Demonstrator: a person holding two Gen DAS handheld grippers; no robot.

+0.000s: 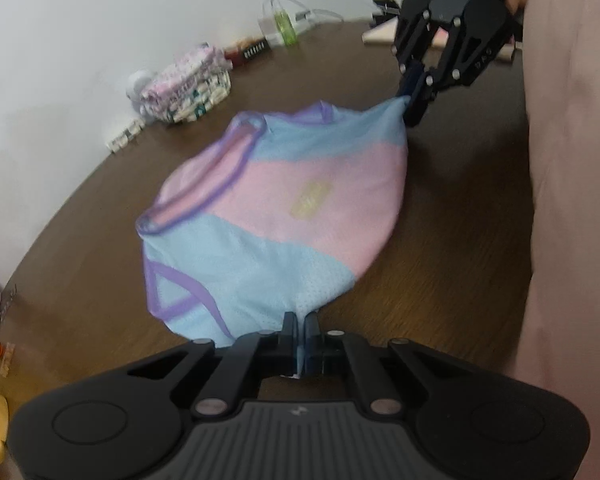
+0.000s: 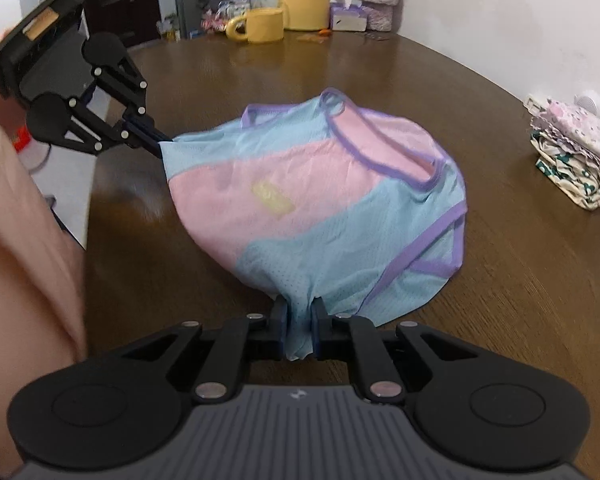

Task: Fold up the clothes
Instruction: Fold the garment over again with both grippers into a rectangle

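Two grippers held one garment, a sleeveless top (image 1: 284,200) in pink and pale blue mesh with purple binding, stretched across the brown table (image 1: 440,240) at the centre of both frames. The left gripper (image 1: 300,344) had its fingers pressed together on a bunch of blue hem fabric at the lower centre of its own view; the right gripper (image 2: 300,332) pinched a similar bunch at the lower centre of its view, and each appeared in the other's frame clamped on the far corner, upper right (image 1: 414,96) and upper left (image 2: 156,142). The top lay open, armholes and neckline toward the far side, most of it resting on the table. Judged risks: each grip took only a small pinch of slippery mesh, so uneven pulling could drag a corner free; unequal lift could skew the fold line and leave the edges misaligned; motion blur suggested speed, which would worsen both. The left view alone showed bottles and cables against the wall at upper centre; the right view alone showed a yellow mug (image 2: 260,26) and tissue box at top. A pile of folded patterned cloth (image 2: 576,160) stood well apart from the top.
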